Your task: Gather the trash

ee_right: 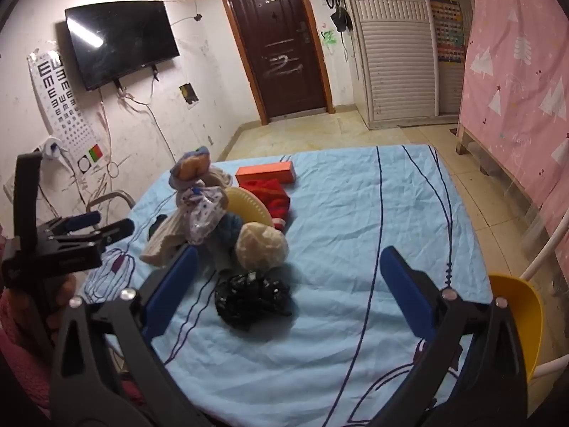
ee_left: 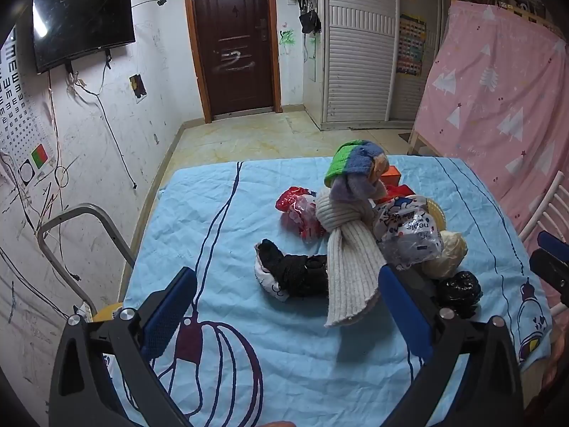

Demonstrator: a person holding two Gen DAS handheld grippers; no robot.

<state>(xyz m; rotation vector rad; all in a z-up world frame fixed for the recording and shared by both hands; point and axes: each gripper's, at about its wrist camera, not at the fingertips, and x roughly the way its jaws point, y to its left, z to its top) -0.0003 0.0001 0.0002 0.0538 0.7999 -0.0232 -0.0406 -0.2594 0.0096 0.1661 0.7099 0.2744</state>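
A pile lies on the blue table cloth (ee_left: 249,373). It holds a crumpled black plastic bag (ee_right: 252,299) (ee_left: 460,290), a beige bag ball (ee_right: 261,243), a red-clear wrapper (ee_left: 300,213), a printed clear bag (ee_left: 409,235), a cream knit scarf (ee_left: 350,263), a black sock (ee_left: 295,274) and a green-blue cloth (ee_left: 352,162). My left gripper (ee_left: 284,313) is open and empty, close before the scarf and sock. My right gripper (ee_right: 288,295) is open and empty, with the black bag between its fingers' line. The left gripper also shows in the right wrist view (ee_right: 89,227).
An orange box (ee_right: 266,174), a red cloth (ee_right: 270,199) and a yellow plate (ee_right: 245,203) lie behind the pile. A yellow bin (ee_right: 519,320) stands at the table's right edge. A chair frame (ee_left: 81,235) is at the left, a white chair (ee_left: 544,213) at the right.
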